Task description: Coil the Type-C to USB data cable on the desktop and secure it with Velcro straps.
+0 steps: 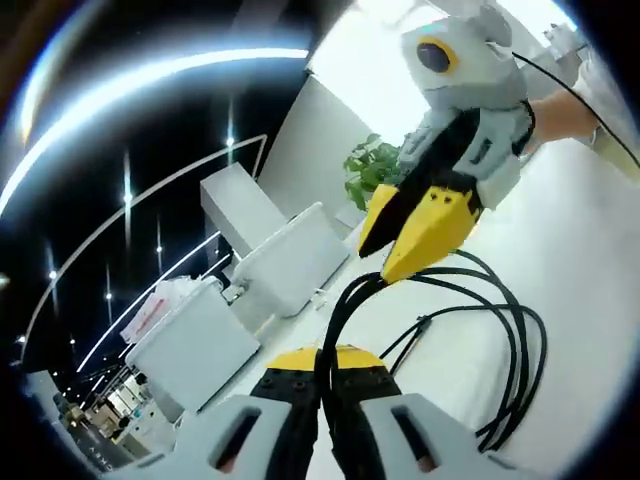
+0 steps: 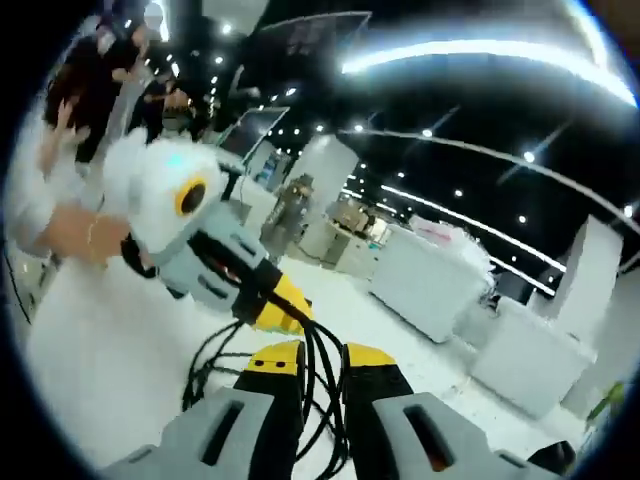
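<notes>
Left claw (image 1: 322, 385) clamped on black cable (image 1: 500, 340) loops; right claw (image 2: 320, 372) clamped on same cable (image 2: 318, 370) over white desktop (image 1: 590, 240).

In the right gripper view, black cable (image 2: 318, 375) strands are clamped between the 2 yellow-tipped jaws of the right gripper (image 2: 318, 362), with the left gripper (image 2: 278, 305) just beyond.

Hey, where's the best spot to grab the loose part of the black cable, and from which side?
Probably the bundled outer curve of the cable loops on the white desktop, approached from above: the strands run together there, while the left gripper already pinches the other end.
</notes>
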